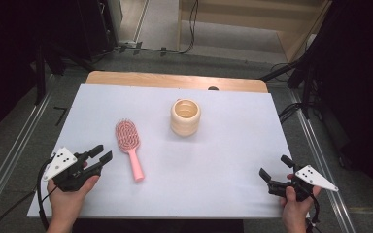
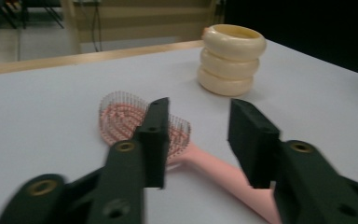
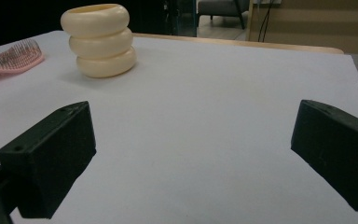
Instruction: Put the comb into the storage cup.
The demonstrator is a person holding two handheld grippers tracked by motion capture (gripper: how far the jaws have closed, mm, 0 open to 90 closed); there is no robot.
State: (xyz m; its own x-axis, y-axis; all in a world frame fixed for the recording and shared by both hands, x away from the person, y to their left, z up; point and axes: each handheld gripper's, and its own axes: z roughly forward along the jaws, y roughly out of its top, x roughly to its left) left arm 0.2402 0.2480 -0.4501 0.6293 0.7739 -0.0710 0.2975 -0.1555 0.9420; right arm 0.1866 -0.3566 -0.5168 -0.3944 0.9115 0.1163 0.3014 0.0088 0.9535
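A pink hairbrush lies flat on the white table sheet, bristles up, handle toward the person. A cream ribbed cup, shaped like three stacked rings, stands upright behind it at the centre. My left gripper hovers at the near left, just left of the brush handle, its jaws part open with nothing between them. In the left gripper view the hairbrush lies just beyond the gripper and the cup stands farther off. My right gripper rests at the near right, jaws wide open and empty; its own view shows the cup far left.
A wooden table edge shows past the sheet at the back. Metal rails run along both sides of the table. Cables lie on the floor behind. Bare sheet spreads between the two grippers.
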